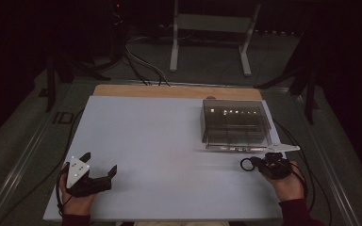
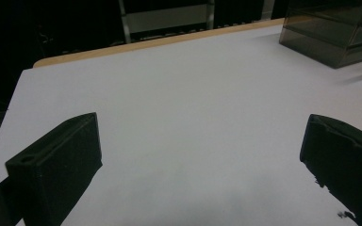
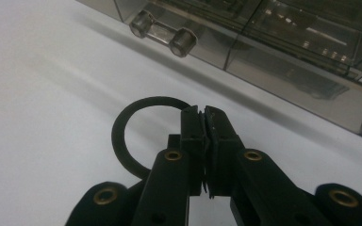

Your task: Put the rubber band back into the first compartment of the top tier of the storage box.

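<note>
A thin black ring [image 3: 122, 123] is pinched in my right gripper [image 3: 202, 113], whose jaws are shut on its rim just above the white table. In the high view that right gripper [image 1: 254, 163] sits at the table's near right, the ring [image 1: 247, 164] sticking out to its left, just in front of a smoky clear plastic drawer box [image 1: 234, 123]. The box's front drawer with its clear bar handle [image 3: 162, 34] lies close ahead of the ring. My left gripper [image 1: 100, 164] rests at the near left, open, its wide-apart fingers [image 2: 56, 165] holding nothing.
The white sheet [image 1: 155, 141] covers a wooden table whose far edge [image 1: 169, 91] shows. Beyond it stand a metal frame [image 1: 212, 28] and floor cables [image 1: 141, 66]. Cables trail off the table's right side [image 1: 311, 179].
</note>
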The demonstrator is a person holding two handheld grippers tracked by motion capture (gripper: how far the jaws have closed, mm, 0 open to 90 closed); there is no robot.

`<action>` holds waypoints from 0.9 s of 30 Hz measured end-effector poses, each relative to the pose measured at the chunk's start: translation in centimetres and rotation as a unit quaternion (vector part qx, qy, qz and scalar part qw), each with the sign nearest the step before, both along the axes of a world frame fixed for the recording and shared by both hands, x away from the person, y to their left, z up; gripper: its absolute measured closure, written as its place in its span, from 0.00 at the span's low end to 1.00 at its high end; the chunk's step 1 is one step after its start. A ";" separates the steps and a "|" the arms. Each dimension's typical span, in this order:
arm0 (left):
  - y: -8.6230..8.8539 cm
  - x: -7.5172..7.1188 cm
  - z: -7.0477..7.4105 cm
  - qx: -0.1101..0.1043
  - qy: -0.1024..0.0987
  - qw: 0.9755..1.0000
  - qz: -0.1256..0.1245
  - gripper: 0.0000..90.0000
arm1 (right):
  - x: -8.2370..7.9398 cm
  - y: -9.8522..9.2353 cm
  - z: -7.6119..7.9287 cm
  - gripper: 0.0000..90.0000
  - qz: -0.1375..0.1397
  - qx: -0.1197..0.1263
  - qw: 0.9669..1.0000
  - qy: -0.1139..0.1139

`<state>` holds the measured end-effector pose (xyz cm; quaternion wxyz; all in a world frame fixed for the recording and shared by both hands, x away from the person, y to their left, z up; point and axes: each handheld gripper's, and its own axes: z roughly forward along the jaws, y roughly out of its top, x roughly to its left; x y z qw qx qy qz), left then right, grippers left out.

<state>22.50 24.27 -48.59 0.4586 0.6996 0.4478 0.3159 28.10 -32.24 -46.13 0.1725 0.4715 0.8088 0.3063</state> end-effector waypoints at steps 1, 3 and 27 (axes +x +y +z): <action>0.0 0.0 0.0 0.000 0.000 1.000 0.000 0.01 | 0.0 0.0 0.1 0.98 -0.001 0.000 1.000 -0.001; 0.0 0.0 0.0 0.000 0.000 1.000 0.000 0.01 | 0.0 0.1 0.2 0.98 0.000 0.001 1.000 -0.002; 0.0 0.0 -0.1 -0.001 0.001 1.000 -0.001 0.01 | 0.4 0.4 1.5 0.98 0.000 0.004 1.000 -0.017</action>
